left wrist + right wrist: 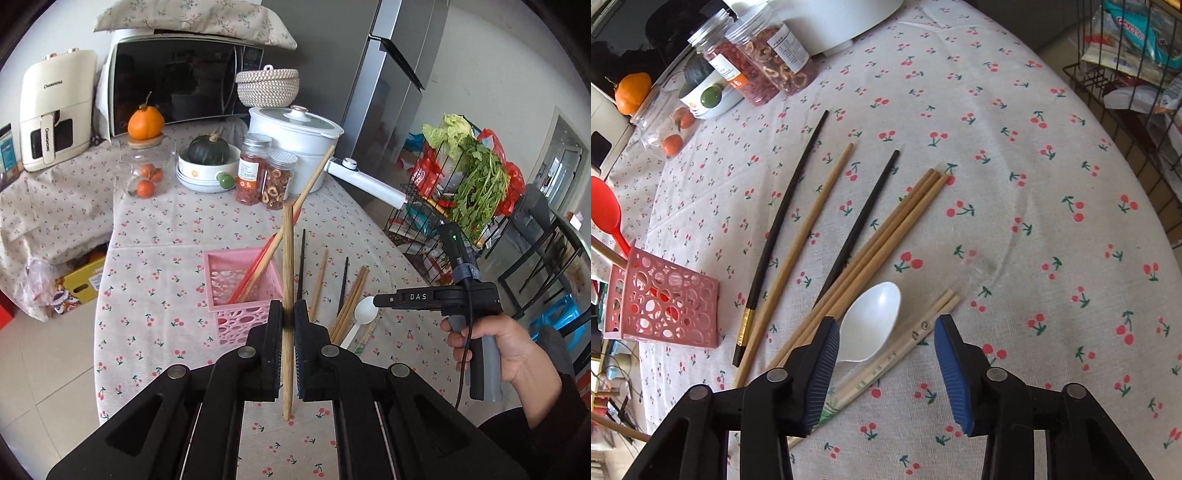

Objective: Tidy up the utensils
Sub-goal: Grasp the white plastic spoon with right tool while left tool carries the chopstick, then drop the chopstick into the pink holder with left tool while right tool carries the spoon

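Observation:
My left gripper [289,314] is shut on a wooden chopstick [287,266] and holds it upright above the table, just right of the pink perforated basket [236,291]. The basket holds a wooden chopstick [295,214] and a red utensil; it also shows in the right wrist view [661,301]. My right gripper [886,332] is open, low over a white plastic spoon [871,321] and a wrapped pair of chopsticks [905,343]. Loose wooden chopsticks [886,229] and two black chopsticks [783,221] lie on the cloth.
Jars [266,173], a bowl with a squash [207,162], a white pot [295,136] and a microwave [177,81] stand at the back of the cherry-print tablecloth [1034,184]. A wire rack of vegetables [461,184] stands to the right of the table.

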Demonstrator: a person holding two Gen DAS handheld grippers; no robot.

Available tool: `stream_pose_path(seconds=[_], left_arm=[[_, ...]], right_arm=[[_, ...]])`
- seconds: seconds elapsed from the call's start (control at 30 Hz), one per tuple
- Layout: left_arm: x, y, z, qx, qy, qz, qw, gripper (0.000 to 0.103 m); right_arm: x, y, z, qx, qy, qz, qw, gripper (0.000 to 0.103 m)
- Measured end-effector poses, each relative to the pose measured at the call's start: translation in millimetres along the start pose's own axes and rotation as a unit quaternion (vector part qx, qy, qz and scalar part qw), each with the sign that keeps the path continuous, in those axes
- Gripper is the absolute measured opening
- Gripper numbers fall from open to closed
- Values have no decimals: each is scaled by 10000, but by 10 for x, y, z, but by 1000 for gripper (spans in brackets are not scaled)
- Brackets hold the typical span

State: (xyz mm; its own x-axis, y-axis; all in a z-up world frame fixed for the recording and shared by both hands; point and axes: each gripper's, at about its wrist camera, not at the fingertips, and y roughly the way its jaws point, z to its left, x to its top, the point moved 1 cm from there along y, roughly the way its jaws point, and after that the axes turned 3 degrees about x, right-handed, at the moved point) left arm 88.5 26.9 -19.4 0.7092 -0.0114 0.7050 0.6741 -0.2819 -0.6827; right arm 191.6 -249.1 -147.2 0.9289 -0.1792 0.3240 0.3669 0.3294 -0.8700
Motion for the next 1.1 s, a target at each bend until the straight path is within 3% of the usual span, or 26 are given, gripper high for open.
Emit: stream_pose_path(seconds=[0.37,0.43,0.7,0.93,1.1], left_arm=[[-7,-75,188,19,-133,-25,9999,6],[-12,-68,189,38,-127,-20,9999,6],[7,-199,196,131,-113,-249,9995,6],[158,-592,207,118,-232,-986,9948,6],[306,-942,284,233,-416,-1905,9805,6]], right_arm=[[17,341,71,-209,40,253,9995,19],[0,332,76,-232,-8,162,9996,8],[-73,16,180,-130,-219,-388,9989,3],[-220,-555,417,32,-576,-1173,9914,3],[-318,-914,665,22,-942,-1807,9790,3]])
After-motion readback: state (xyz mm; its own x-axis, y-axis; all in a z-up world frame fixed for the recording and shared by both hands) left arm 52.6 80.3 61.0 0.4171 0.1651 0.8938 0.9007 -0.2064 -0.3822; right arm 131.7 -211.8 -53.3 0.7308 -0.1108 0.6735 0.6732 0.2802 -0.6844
